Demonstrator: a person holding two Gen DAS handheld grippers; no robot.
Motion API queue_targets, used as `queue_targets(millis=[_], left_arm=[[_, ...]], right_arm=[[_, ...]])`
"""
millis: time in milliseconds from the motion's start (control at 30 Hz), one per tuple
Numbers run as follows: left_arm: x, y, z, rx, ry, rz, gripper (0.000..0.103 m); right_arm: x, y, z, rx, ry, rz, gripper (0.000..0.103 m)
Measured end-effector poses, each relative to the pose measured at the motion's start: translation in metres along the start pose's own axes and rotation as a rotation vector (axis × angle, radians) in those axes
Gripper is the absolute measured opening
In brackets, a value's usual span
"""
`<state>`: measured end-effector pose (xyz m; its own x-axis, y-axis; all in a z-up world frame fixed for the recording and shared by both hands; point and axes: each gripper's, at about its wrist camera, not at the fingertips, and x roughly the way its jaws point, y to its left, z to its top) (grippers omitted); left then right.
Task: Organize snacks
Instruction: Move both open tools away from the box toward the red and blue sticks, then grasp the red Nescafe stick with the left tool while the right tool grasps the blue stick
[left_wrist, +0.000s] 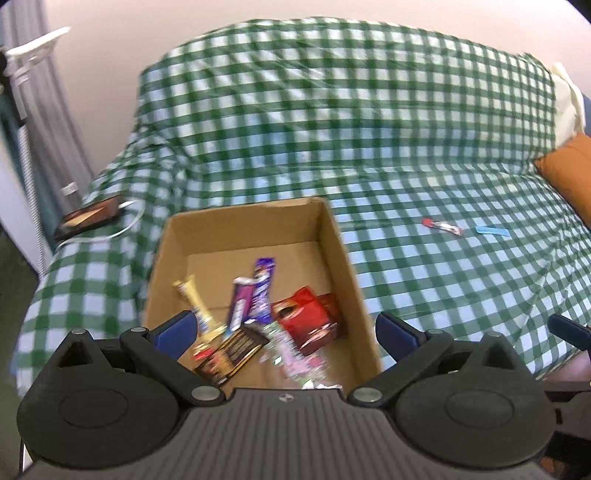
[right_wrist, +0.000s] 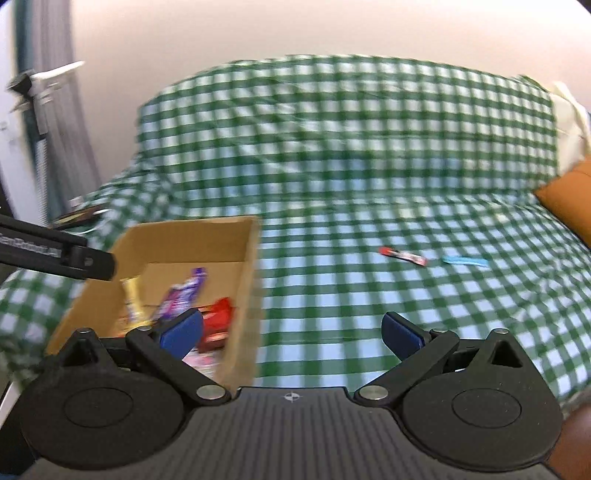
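An open cardboard box (left_wrist: 334, 236) sits on a sofa covered by a green checked cloth (left_wrist: 406, 147). Inside lie several snacks: a purple bar (left_wrist: 260, 291), a gold bar (left_wrist: 197, 306), a red pack (left_wrist: 308, 321) and a dark pack (left_wrist: 231, 354). My left gripper (left_wrist: 286, 334) is open and empty, above the box's near end. A red snack stick (left_wrist: 442, 226) and a blue one (left_wrist: 491, 230) lie on the seat to the right. My right gripper (right_wrist: 291, 338) is open and empty, over the box's right wall (right_wrist: 245, 295). The red stick (right_wrist: 402, 256) and blue one (right_wrist: 465, 261) lie ahead of it.
A dark phone with a white cable (left_wrist: 90, 219) lies on the left armrest. An orange cushion (left_wrist: 569, 173) sits at the right end of the seat. A white stand (left_wrist: 33, 51) is at the far left by the wall. The left gripper's arm (right_wrist: 55, 256) shows at the left.
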<state>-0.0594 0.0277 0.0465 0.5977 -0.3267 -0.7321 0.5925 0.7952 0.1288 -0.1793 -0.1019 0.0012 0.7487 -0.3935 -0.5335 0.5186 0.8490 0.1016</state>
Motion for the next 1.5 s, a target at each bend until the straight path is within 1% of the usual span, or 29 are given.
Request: queue_targets(millis=[100, 267, 367, 433, 500, 567, 700, 767, 833, 900, 933, 1000, 1100, 1167, 1200, 1233, 1267, 1300, 1333, 1367, 1400, 1467, 1500], left_arm=[[0.022, -0.024, 0.017, 0.038, 0.002, -0.016, 0.103], [0.074, -0.074, 0.052, 0.101, 0.027, -0.059, 0.103], [0.112, -0.115, 0.076, 0.18, 0.031, -0.086, 0.103], [0.14, -0.144, 0.091, 0.261, 0.01, -0.123, 0.103], [0.166, -0.172, 0.102, 0.368, -0.016, -0.171, 0.103], [0.202, -0.204, 0.114, 0.495, -0.019, -0.23, 0.103], [0.272, -0.258, 0.131, 0.671, -0.007, -0.29, 0.103], [0.308, -0.282, 0.138, 0.748, 0.017, -0.325, 0.103], [0.341, -0.304, 0.143, 0.806, 0.026, -0.328, 0.103], [0.366, -0.322, 0.145, 0.878, 0.023, -0.35, 0.103], [0.378, -0.329, 0.146, 0.901, 0.028, -0.364, 0.103], [0.401, -0.343, 0.148, 0.94, 0.075, -0.402, 0.103], [0.429, -0.359, 0.148, 0.979, 0.104, -0.415, 0.102], [0.44, -0.364, 0.147, 0.985, 0.125, -0.428, 0.094], [0.444, -0.363, 0.147, 0.977, 0.143, -0.436, 0.075], [0.446, -0.361, 0.15, 0.948, 0.177, -0.469, 0.056], [0.446, -0.357, 0.154, 0.898, 0.211, -0.509, 0.046], [0.442, -0.353, 0.157, 0.866, 0.217, -0.52, 0.022], [0.441, -0.351, 0.159, 0.851, 0.221, -0.526, 0.015], [0.44, -0.347, 0.16, 0.824, 0.231, -0.54, 0.015], [0.439, -0.344, 0.16, 0.796, 0.241, -0.548, 0.015], [0.434, -0.34, 0.16, 0.757, 0.243, -0.536, 0.014], [0.431, -0.336, 0.16, 0.733, 0.243, -0.529, 0.014]], right_arm=[[0.009, -0.019, 0.001, 0.037, 0.006, -0.06, 0.102], [0.04, -0.087, 0.005, 0.086, 0.007, -0.165, 0.102], [0.064, -0.128, 0.009, 0.093, 0.011, -0.205, 0.102], [0.084, -0.16, 0.012, 0.083, 0.013, -0.221, 0.102], [0.107, -0.189, 0.02, 0.064, 0.01, -0.235, 0.102], [0.134, -0.219, 0.027, 0.038, 0.02, -0.243, 0.102], [0.199, -0.278, 0.042, -0.02, 0.062, -0.235, 0.102], [0.233, -0.303, 0.046, -0.064, 0.081, -0.227, 0.102], [0.264, -0.321, 0.05, -0.125, 0.107, -0.202, 0.102], [0.292, -0.338, 0.053, -0.158, 0.133, -0.159, 0.102], [0.307, -0.345, 0.055, -0.171, 0.159, -0.124, 0.102], [0.334, -0.358, 0.06, -0.187, 0.193, -0.071, 0.102], [0.363, -0.369, 0.063, -0.225, 0.216, -0.01, 0.102], [0.378, -0.372, 0.061, -0.262, 0.219, 0.02, 0.102], [0.385, -0.373, 0.06, -0.278, 0.226, 0.034, 0.101], [0.392, -0.375, 0.058, -0.291, 0.24, 0.057, 0.099], [0.394, -0.38, 0.059, -0.261, 0.24, 0.083, 0.094], [0.393, -0.382, 0.06, -0.225, 0.247, 0.106, 0.09], [0.39, -0.384, 0.061, -0.205, 0.226, 0.095, 0.064], [0.385, -0.385, 0.062, -0.19, 0.209, 0.084, 0.028], [0.383, -0.387, 0.063, -0.163, 0.209, 0.079, 0.021], [0.379, -0.386, 0.059, -0.128, 0.209, 0.066, 0.019], [0.376, -0.382, 0.057, -0.141, 0.205, 0.05, 0.018]])
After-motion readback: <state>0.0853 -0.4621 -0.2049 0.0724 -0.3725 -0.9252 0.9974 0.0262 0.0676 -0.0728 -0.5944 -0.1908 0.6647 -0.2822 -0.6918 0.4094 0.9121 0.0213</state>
